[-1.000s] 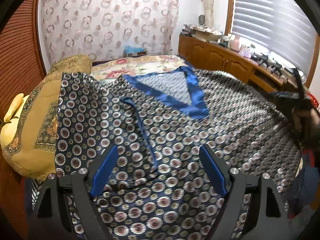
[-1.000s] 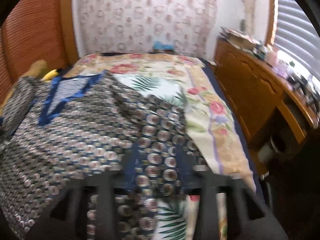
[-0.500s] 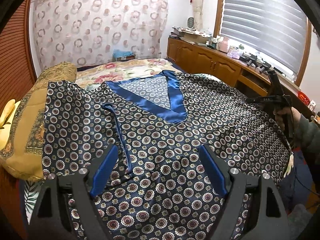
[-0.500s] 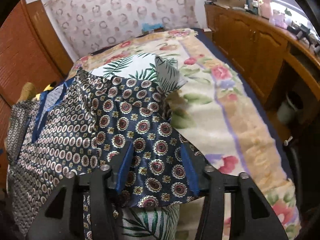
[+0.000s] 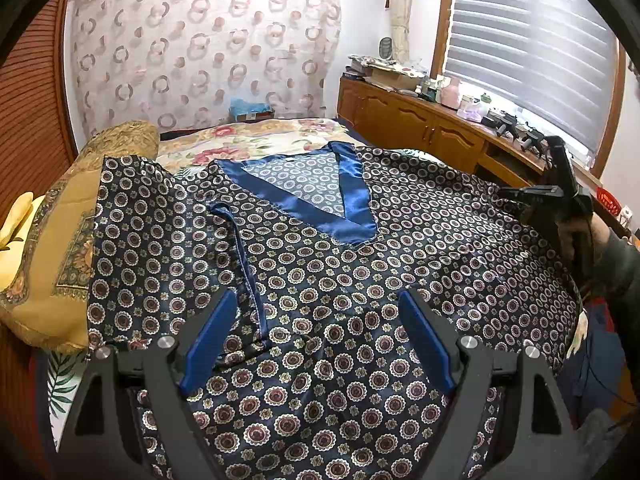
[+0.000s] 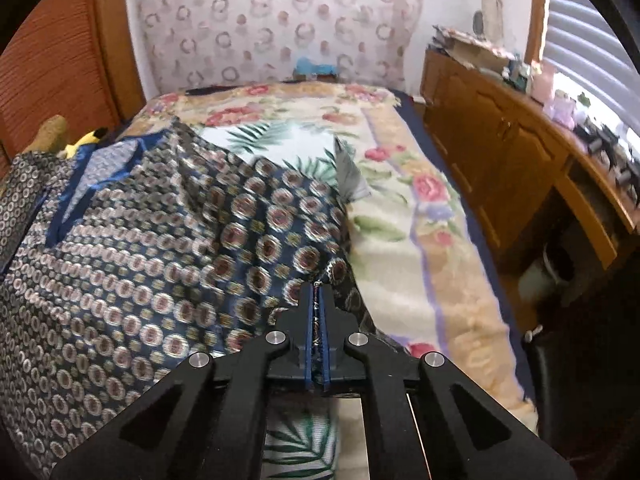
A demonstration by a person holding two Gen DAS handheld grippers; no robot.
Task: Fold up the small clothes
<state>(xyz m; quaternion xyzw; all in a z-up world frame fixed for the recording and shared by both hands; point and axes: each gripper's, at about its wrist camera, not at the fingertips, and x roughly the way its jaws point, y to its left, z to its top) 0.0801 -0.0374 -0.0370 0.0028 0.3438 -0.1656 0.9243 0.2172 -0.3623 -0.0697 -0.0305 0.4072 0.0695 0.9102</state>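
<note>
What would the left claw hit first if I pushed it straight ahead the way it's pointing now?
Most likely the patterned garment spread on the bed. The open left claw angles down at it, nothing lying between. Depth is hard to judge; it may already be close.

A curtain (image 5: 200,52) printed with pale rings hangs across the far wall, and a reddish ribbed wooden panel (image 5: 28,100) closes the left side of the room. Along the right wall runs a low wooden cabinet (image 5: 420,128) with panelled doors, its top crowded with small bottles and boxes, under a window covered by white slatted blinds (image 5: 528,52) that let in daylight. The bed (image 6: 400,208) carries a cream blanket with red flowers, and a mustard-yellow patterned pillow (image 5: 52,240) lies at its left edge.
</note>
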